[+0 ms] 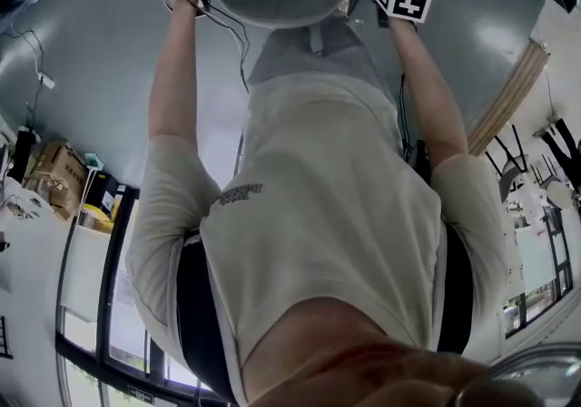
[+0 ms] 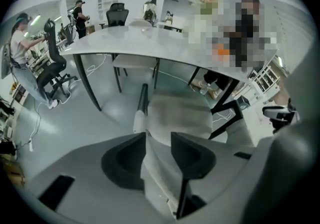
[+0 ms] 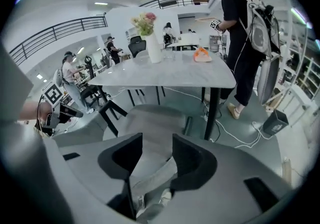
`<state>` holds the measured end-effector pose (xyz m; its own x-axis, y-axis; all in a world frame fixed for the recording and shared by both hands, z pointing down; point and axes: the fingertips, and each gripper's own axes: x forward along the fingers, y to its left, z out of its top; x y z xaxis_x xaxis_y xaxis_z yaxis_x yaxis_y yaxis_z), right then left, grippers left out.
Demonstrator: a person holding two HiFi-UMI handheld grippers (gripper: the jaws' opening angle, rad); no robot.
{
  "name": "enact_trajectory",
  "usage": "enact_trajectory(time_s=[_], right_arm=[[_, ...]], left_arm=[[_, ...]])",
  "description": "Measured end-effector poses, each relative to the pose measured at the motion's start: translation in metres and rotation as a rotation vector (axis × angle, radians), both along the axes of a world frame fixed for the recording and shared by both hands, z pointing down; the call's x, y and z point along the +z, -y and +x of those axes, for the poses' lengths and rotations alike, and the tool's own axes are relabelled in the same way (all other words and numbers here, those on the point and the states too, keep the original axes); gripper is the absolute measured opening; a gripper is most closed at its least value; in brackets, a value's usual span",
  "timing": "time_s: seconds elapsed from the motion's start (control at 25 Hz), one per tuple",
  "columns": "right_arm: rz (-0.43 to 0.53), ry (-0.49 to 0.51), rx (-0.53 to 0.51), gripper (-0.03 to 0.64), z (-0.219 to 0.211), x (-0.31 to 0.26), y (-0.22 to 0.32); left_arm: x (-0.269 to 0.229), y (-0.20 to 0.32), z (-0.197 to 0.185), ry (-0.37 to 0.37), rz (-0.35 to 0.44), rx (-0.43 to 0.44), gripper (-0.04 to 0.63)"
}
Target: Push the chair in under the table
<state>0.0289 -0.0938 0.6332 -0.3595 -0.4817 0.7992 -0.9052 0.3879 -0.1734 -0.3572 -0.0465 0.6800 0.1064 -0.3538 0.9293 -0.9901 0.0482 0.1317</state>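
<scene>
By one chair (image 2: 180, 113) at one table (image 2: 150, 43), left gripper (image 2: 158, 138) and right gripper (image 3: 157, 139) hold fingers apart.

The chair (image 2: 180, 113) looks like smooth matt grey plastic. The tabletop (image 3: 170, 74) is pale and smooth with a soft sheen, its legs (image 3: 212, 113) black, metal I think. The floor (image 2: 100, 118) at the chair's 9 o'clock is glossy grey. The fingers (image 2: 192, 154) are matt black.

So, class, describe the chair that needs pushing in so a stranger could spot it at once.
Find the white table with the flower vase. At its near edge stands the chair. It is pale grey, unlike the black office chairs behind.
</scene>
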Motion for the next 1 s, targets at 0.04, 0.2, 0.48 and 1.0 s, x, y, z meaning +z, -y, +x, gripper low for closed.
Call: enact_trajectory(time_s=[0.04, 0.2, 0.48, 1.0], right_arm=[[-0.021, -0.004, 0.023, 0.193, 0.002, 0.011, -0.003], [-0.116, -0.017, 0.115, 0.206, 0.018, 0.057, -0.018], [-0.276, -0.026, 0.246, 0.249, 0.029, 0.116, -0.049], [-0.403, 0.055, 0.399, 0.264, 0.017, 0.152, -0.060]], left_arm=[[0.008, -0.002, -0.002, -0.001, -0.020, 0.010, 0.153], [0.042, -0.007, 0.000, -0.005, -0.075, 0.030, 0.164], [0.067, -0.006, 0.001, 0.006, -0.069, 0.060, 0.167], [0.083, -0.021, -0.006, 0.025, -0.078, -0.005, 0.196]])
